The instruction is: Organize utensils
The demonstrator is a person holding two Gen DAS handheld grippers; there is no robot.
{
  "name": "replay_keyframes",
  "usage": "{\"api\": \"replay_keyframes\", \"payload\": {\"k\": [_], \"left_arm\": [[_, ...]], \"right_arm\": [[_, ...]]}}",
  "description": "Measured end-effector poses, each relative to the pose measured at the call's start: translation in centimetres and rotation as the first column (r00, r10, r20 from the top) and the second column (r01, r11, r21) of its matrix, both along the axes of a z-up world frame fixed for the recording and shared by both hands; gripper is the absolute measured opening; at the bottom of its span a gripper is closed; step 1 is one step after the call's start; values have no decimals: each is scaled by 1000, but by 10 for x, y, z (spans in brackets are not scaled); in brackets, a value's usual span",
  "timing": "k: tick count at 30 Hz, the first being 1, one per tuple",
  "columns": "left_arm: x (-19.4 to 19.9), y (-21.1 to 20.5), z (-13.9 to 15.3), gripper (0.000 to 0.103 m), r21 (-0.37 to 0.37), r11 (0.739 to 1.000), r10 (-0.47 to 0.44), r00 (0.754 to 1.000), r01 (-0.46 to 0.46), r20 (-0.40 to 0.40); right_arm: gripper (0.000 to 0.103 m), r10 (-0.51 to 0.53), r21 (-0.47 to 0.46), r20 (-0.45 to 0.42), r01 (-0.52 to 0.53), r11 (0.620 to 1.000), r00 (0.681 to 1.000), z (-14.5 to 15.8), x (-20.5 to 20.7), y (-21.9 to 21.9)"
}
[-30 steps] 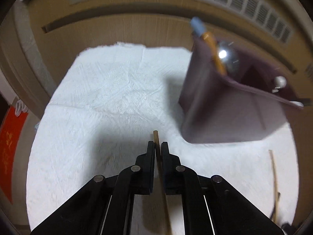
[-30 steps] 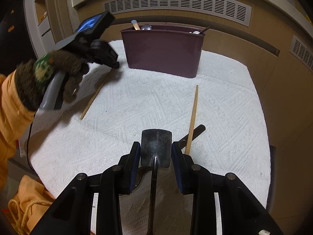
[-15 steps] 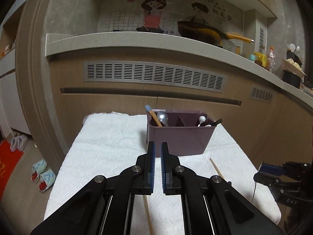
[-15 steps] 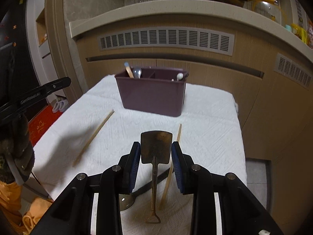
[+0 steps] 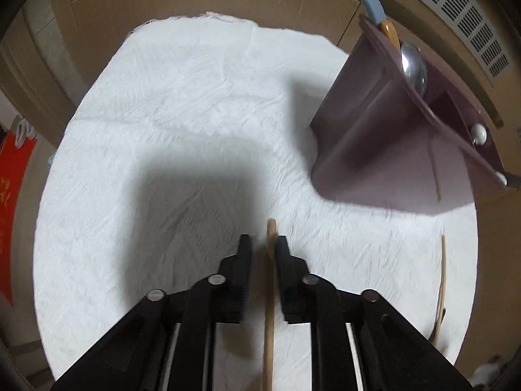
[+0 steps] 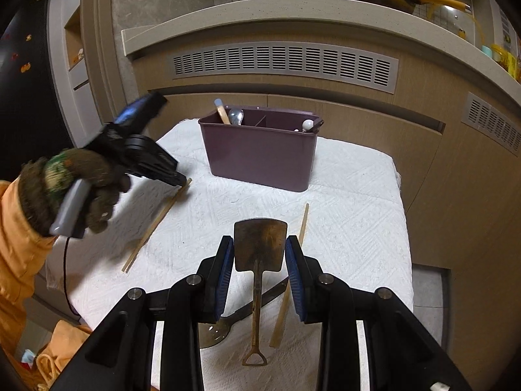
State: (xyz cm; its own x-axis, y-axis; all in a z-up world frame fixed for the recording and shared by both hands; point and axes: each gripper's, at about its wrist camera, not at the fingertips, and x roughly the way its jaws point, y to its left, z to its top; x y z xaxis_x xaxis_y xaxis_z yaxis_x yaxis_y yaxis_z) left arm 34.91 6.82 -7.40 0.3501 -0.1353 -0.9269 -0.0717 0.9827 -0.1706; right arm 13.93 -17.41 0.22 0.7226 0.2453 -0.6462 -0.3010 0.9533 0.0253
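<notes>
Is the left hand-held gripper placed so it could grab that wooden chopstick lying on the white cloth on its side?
Probably yes. The left hand-held gripper has just been opening its jaws, and the wooden chopstick already lies between them on the white cloth. Nothing else sits nearby; the purple plastic caddy stands well clear.

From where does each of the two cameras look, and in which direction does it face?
Left wrist: sits on the left gripper, looks steeply down at the white cloth; its fingers, just opening, flank a chopstick.
Right wrist: sits on the right gripper, looks forward over the table toward the cabinets; its fingers hold a small shovel-shaped utensil, and the gloved left hand shows.
Shared: purple caddy, cloth, both chopsticks.
</notes>
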Motion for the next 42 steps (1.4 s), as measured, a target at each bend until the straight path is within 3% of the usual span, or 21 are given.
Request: {"api": "replay_keyframes", "payload": {"k": [7,10,13,15,17,20,25,32,37,40,42], "left_arm": [[-7,-28,0,25,143,984,-119,991,109,62],[-17,-31,0,25,150,980,-145,986,132,84],[-30,-33,1,6,158,980,-146,979,124,139],[-46,-39,3,5,182,976,-157,970,123,187],[-67,-43,15,5,161,981,-144,955,105,257],[-112,-40,51,5,98,991,-120,900,87,419],[-172,-36,109,5,50,996,-94,779,80,620],[-208,-32,152,5,24,995,-85,663,100,743],[-217,-34,170,5,23,992,-94,611,123,786],[-217,-40,190,5,34,990,-107,564,138,819],[-213,-43,209,5,52,989,-118,517,140,848]], "right_arm": [[30,4,5,-23,-4,1000,1000,-8,4,0],[30,4,6,-20,-4,1000,1000,-7,2,1],[30,2,8,-19,-2,1000,1000,-6,2,1],[30,3,7,-17,-2,1000,1000,-6,2,1],[30,1,4,-11,-1,1000,1000,-4,0,0],[30,-11,4,3,11,1000,1000,0,-1,-2],[30,-24,13,36,24,1000,999,13,-2,-6],[30,-10,39,77,7,999,997,28,-4,-5],[30,-10,65,103,3,998,995,46,2,-9],[30,-11,89,131,-1,996,991,66,9,-13],[30,-13,94,170,-3,996,985,85,14,-14]]}}
